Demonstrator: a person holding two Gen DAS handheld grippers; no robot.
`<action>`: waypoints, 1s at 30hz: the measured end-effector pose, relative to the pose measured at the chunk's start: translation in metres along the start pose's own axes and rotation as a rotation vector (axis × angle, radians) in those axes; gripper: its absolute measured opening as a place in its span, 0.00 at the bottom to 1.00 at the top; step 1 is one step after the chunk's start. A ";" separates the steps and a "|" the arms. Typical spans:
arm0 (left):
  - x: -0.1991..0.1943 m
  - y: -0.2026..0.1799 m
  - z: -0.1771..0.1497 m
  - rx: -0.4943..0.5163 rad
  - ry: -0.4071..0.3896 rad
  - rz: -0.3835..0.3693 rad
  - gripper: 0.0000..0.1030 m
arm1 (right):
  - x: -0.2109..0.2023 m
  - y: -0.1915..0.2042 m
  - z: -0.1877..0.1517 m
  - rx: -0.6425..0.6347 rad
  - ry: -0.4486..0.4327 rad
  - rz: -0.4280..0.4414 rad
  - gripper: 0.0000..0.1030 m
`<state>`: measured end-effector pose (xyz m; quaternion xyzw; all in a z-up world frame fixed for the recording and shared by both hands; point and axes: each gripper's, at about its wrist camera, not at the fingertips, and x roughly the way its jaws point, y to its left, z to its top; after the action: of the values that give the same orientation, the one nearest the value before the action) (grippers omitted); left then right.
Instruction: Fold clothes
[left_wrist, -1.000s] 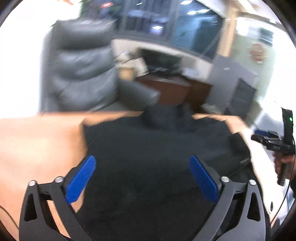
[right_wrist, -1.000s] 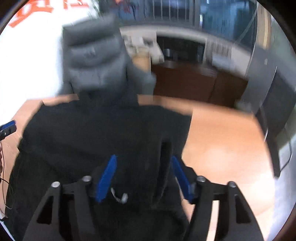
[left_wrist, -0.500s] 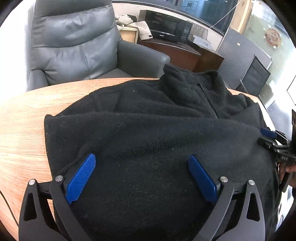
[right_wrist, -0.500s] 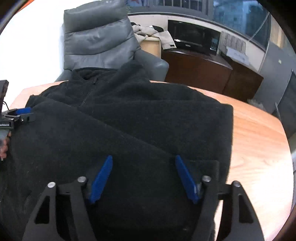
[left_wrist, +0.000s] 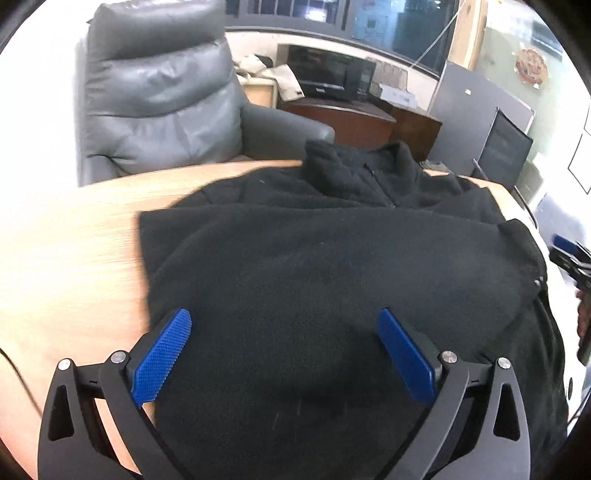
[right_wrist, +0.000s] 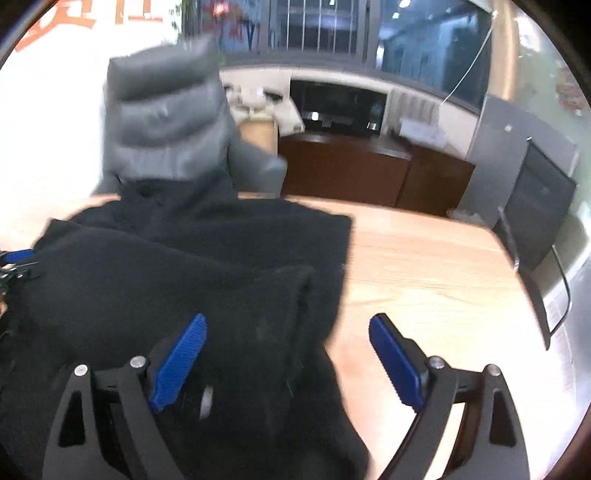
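Note:
A black fleece jacket (left_wrist: 332, 266) lies on a round wooden table (left_wrist: 74, 251), its collar and zip at the far edge, its lower part folded up over the body. My left gripper (left_wrist: 282, 350) is open just above the jacket's near left part, holding nothing. In the right wrist view the jacket (right_wrist: 184, 266) fills the left half, with a folded edge running between the fingers. My right gripper (right_wrist: 288, 356) is open over the jacket's right edge, empty. The right gripper's tip shows at the left wrist view's right edge (left_wrist: 569, 254).
A grey leather armchair (left_wrist: 159, 96) stands behind the table. Dark wooden cabinets (right_wrist: 369, 170) with a microwave line the back wall. A black office chair (left_wrist: 506, 147) stands at the right. Bare wooden table (right_wrist: 443, 280) lies right of the jacket.
Both grippers have pulled back and up from the jacket. The right gripper has opened wider and shifted right, so bare table now shows under its right finger. The jacket stays folded.

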<state>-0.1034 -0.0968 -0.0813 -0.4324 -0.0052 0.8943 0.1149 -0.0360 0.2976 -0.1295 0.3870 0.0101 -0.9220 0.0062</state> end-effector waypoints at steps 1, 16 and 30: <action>-0.016 0.005 -0.005 -0.014 -0.004 0.002 0.99 | -0.016 -0.002 -0.010 0.008 0.020 0.015 0.91; -0.262 0.089 -0.198 -0.252 0.442 0.203 0.99 | -0.174 0.001 -0.146 -0.092 0.411 0.191 0.91; -0.280 0.038 -0.273 -0.249 0.604 0.048 0.98 | -0.199 -0.078 -0.172 -0.142 0.472 0.299 0.91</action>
<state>0.2685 -0.2171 -0.0406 -0.6888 -0.0700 0.7207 0.0365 0.2251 0.3799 -0.1070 0.5869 0.0187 -0.7921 0.1665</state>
